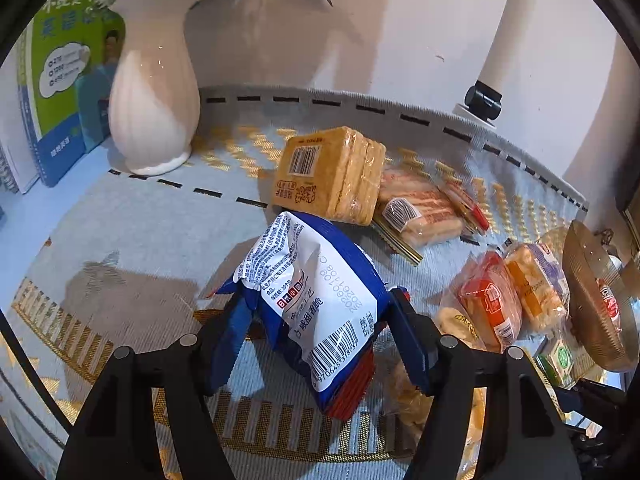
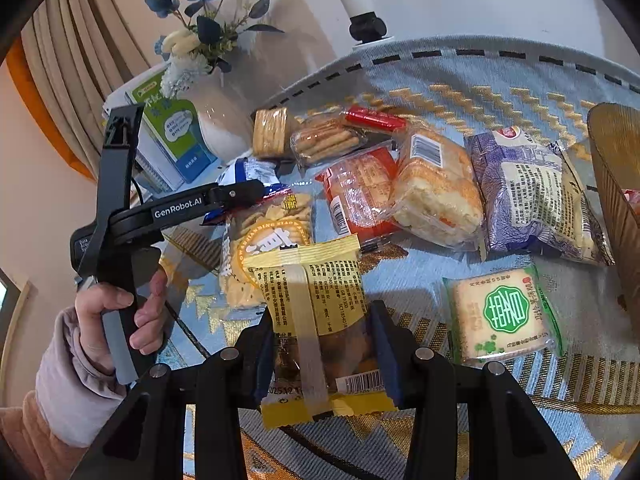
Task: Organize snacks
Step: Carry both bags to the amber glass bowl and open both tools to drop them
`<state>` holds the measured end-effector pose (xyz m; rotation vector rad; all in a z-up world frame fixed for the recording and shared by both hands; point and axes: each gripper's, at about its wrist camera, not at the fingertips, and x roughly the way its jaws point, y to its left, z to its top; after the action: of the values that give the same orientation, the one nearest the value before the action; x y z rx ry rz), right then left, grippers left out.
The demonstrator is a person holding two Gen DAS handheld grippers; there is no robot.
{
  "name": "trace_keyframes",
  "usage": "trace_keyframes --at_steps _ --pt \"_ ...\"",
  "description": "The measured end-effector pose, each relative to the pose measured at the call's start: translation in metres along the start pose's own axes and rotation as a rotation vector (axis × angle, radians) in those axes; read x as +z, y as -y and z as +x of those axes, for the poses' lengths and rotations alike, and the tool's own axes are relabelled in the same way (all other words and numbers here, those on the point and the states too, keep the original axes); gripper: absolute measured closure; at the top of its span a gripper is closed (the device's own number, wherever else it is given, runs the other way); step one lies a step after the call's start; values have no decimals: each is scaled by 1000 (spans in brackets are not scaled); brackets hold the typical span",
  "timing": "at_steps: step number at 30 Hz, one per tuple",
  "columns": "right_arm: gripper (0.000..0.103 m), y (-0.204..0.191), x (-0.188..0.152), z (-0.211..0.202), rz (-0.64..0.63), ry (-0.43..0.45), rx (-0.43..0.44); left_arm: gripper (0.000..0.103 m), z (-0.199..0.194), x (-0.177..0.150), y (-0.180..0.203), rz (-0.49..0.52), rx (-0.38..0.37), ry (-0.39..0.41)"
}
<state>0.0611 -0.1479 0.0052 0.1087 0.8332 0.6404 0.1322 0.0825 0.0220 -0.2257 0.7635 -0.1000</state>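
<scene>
L gripper (image 1: 316, 320) straddles blue-white snack bag (image 1: 316, 280), standing on the cloth w/ long axis up; pads beside it, contact unclear. R gripper (image 2: 320, 344) clamped on yellow packet (image 2: 316, 312), basket (image 2: 616, 184) to its right.

I saw a blue-and-white snack bag (image 1: 308, 300) standing tilted, barcode side up. At its one o'clock an orange cracker pack (image 1: 328, 176) stood on edge; a yellow-wrapped snack (image 2: 316, 320) hung upright, seam facing me.
</scene>
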Motion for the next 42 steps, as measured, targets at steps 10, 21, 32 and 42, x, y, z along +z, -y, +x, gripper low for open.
trace_keyframes --at_steps 10,21,32,42 --pt "61 -10 -3 -12 -33 58 58 37 -18 -5 5 5 -58 87" --pt "61 4 11 -79 -2 264 128 38 -70 -9 39 32 -143 217" --pt "61 66 15 -168 132 510 -77 38 -89 18 155 154 -295 251" --pt "61 128 22 -193 261 530 -263 38 -71 24 244 192 -492 202"
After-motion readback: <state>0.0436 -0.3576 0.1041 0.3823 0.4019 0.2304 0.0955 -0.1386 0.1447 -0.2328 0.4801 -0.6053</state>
